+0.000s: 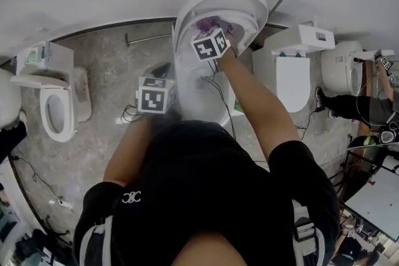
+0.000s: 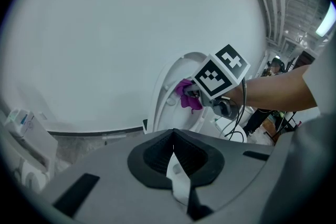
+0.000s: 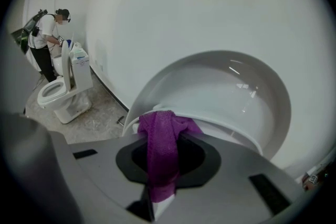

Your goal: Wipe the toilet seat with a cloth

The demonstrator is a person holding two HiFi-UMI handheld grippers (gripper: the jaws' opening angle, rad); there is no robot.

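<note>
Head view: I'm over the centre toilet [image 1: 193, 81], lid [image 1: 246, 6] up. Right gripper [image 1: 215, 27] reaches to the back of the seat with the purple cloth [image 1: 206, 23]. Left gripper [image 1: 163, 71] hangs by the bowl's left edge, parked clear of the wipe, I'd say. Count: four toilets along the wall as far as I can tell, two grippers, one cloth.

Left gripper view: left gripper [image 2: 174, 157] jaws clenched together, gripping nothing. Ahead, the right gripper [image 2: 197, 96] has the cloth [image 2: 185, 98] against the toilet.

Right gripper view: right gripper [image 3: 157, 168] jaws clamped on the cloth [image 3: 161, 139]. Its tail drapes forward onto the seat rim [image 3: 220, 131] under the lid [image 3: 226, 86] — so fabric, not jaw, meets the seat. One other person [image 3: 44, 34] at a far toilet [image 3: 52, 93].
</note>
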